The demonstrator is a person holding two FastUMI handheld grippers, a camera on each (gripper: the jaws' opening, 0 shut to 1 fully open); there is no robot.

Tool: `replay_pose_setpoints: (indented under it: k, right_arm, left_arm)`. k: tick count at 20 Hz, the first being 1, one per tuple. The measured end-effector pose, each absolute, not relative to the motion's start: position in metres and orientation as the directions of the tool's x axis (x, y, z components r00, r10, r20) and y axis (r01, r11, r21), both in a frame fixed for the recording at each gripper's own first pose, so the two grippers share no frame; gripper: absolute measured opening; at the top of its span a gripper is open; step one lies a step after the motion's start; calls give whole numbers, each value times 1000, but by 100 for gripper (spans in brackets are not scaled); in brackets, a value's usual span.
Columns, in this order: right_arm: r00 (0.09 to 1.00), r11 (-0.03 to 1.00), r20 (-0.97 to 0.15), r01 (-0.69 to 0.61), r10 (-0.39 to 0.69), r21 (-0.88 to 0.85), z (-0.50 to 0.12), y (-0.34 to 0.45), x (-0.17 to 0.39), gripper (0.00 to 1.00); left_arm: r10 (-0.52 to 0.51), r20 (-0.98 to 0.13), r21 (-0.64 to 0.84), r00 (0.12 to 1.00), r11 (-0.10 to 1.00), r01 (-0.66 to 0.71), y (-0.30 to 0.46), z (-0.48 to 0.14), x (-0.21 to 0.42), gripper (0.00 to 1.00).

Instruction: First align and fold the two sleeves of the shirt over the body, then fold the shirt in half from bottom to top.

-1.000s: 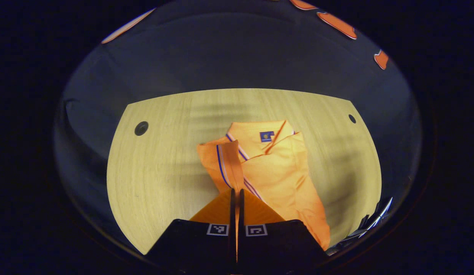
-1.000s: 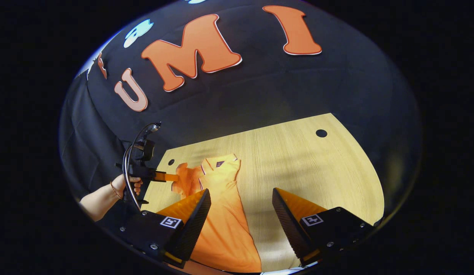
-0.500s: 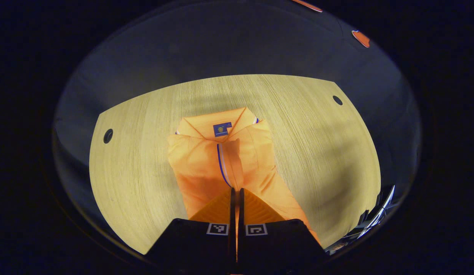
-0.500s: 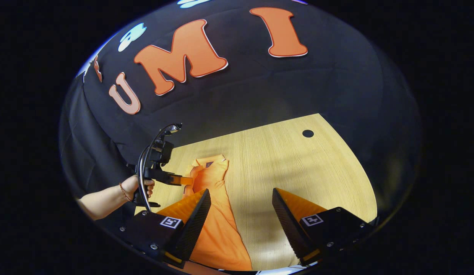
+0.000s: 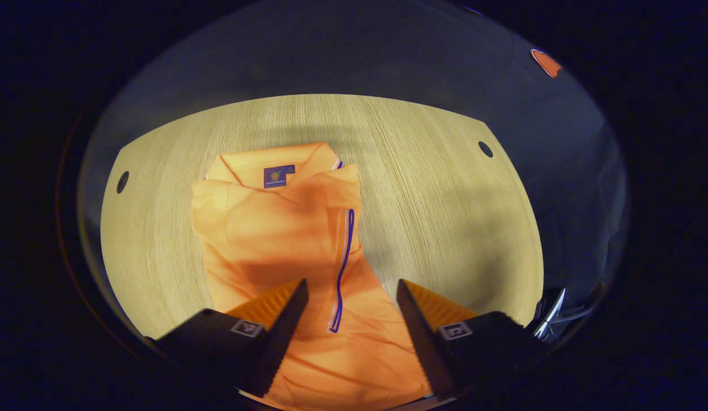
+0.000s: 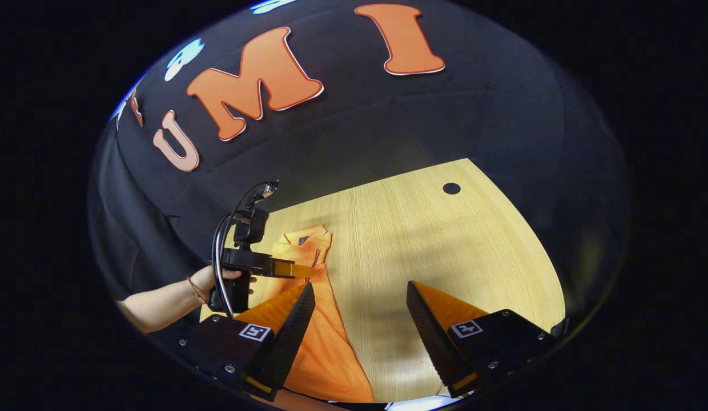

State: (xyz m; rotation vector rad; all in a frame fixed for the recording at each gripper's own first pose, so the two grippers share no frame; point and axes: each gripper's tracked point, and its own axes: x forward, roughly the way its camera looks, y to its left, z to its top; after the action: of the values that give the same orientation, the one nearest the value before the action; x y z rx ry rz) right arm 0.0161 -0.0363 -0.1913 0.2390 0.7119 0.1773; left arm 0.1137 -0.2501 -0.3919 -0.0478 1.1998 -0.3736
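Left gripper view: left gripper [image 5: 348,297] at 6 o'clock, jaws spread wide, nothing between the fingers [image 5: 285,319], hovering above the orange shirt [image 5: 274,234]. Shirt spread on the wooden table [image 5: 445,194], collar toward 12 o'clock with a small blue label [image 5: 279,176] inside the neck, body running down to 6 o'clock beneath the gripper. One sleeve [image 5: 337,240] folded over the body, its blue-and-white striped cuff edge [image 5: 342,268] running from centre down toward 6 o'clock, ending between the two fingers. Soft shadows across the chest of the shirt. Round holes in the tabletop at 9 o'clock [image 5: 123,181] and 2 o'clock [image 5: 485,149]. Dark booth cloth [image 5: 354,51] behind the table, toward 12 o'clock.

Right gripper view: right gripper [image 6: 359,308] at 6 o'clock, jaws wide apart, holding nothing, bare table [image 6: 422,240] between the fingers. Shirt [image 6: 325,354] lying from 9 o'clock, where the collar sits, down to 6 o'clock, passing just beside and partly behind the finger on the 7 o'clock side [image 6: 280,337]. Left gripper [image 6: 300,268] seen at 9 o'clock, above the upper part of the shirt, held by a hand [image 6: 217,279] with a bracelet at the wrist; jaw state there too small to tell. One table hole [image 6: 451,188] at 1 o'clock. Booth cloth [image 6: 502,125] across the upper half.
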Motion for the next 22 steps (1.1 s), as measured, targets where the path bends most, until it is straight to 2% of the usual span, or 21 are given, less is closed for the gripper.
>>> replay_pose_setpoints:
  k: [1,7,13,19,22]
  right_arm:
    - [742,958,-625,-78,241,277,-192,-36,16,98]
    - [717,956,-643,-117,268,268,-198,-6,18,98]
    - [683,949,-660,-207,314,237,-201,46,21,98]
    - [611,945,-727,-280,313,171,-231,94,14,99]
    - [586,945,-754,-289,299,150,-244,107,6,99]
  left_arm:
    - [-305,-898,-229,317,939,256,-251,-396,114,100]
    - [-301,-868,-206,396,942,264,-223,-359,109,99]
    - [-273,-837,-179,475,956,233,-160,-315,90,99]
    - [-259,-827,-213,498,966,148,-87,-299,52,99]
    - [-219,-829,-180,515,976,126,-50,-305,34,99]
